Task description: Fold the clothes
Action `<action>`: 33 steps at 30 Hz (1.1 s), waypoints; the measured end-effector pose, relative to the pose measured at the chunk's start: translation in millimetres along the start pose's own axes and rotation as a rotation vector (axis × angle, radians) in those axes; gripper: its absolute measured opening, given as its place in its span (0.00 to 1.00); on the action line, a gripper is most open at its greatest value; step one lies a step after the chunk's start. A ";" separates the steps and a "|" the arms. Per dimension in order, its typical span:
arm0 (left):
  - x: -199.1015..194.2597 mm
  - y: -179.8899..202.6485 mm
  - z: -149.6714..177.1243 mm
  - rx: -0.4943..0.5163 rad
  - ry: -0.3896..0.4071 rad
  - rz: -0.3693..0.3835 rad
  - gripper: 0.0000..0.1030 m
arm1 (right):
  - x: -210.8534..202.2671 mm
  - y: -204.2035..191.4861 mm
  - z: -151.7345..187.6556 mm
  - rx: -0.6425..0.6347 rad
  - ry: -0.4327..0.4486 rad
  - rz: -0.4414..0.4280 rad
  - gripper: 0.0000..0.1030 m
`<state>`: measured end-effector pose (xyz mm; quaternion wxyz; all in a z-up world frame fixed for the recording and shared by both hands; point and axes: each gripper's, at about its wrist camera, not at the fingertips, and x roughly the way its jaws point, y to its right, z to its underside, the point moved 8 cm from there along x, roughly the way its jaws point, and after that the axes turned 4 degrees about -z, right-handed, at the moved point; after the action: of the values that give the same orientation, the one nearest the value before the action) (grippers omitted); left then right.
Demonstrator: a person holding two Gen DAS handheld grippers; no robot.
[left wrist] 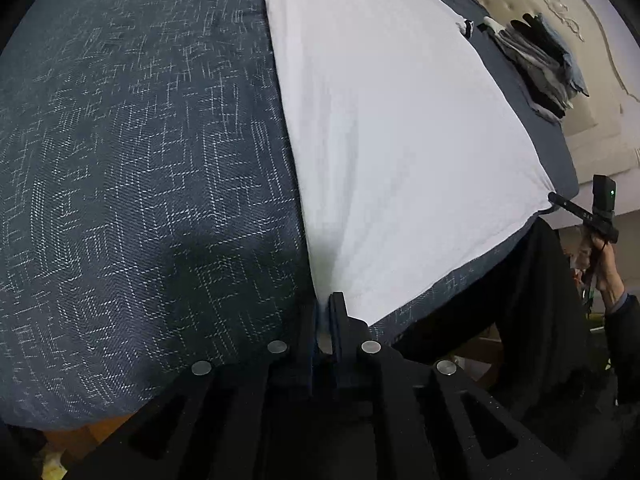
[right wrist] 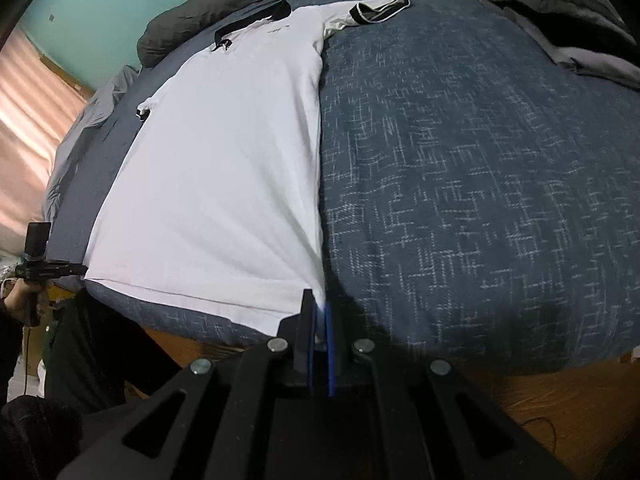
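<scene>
Bed (right wrist: 480, 184): covered by a dark blue spread with a white crosshatch pattern; it carries everything below.
Shirt (right wrist: 224, 152): white, black-trimmed collar and sleeve cuffs, spread flat on the bed, collar at the far end, hem along the near edge.
Folded pile (left wrist: 540, 64): stacked garments at the far side of the bed, well apart from the shirt.
Left tool (left wrist: 324, 312): closed on one bottom corner of the shirt, white cloth pinched between its pads.
Right tool (right wrist: 318, 316): closed on the opposite bottom corner, cloth drawn taut into wrinkles toward the grip.
Hand (left wrist: 604, 264): grips the right tool's handle.
</scene>
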<state>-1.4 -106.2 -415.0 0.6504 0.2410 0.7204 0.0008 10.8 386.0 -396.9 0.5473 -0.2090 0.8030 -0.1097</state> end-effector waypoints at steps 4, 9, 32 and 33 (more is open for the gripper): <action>-19.5 -14.2 -8.8 -0.011 0.006 -0.027 0.16 | -10.9 -5.5 0.6 -0.031 0.004 -0.006 0.04; -47.2 -20.4 -26.6 -0.034 0.060 -0.053 0.27 | -34.7 -6.0 -12.0 -0.057 0.066 -0.004 0.05; -121.0 -37.5 -135.8 -0.186 0.331 -0.022 0.47 | -48.4 -35.2 -143.0 -0.034 0.209 0.015 0.42; -119.8 -40.8 -142.0 -0.196 0.334 -0.018 0.47 | -47.6 -33.2 -151.2 -0.021 0.213 0.017 0.44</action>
<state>-144.2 -139.7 -293.7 0.5423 0.1666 0.8167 0.1052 -106.9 370.3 -286.8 0.4575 -0.1949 0.8595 -0.1182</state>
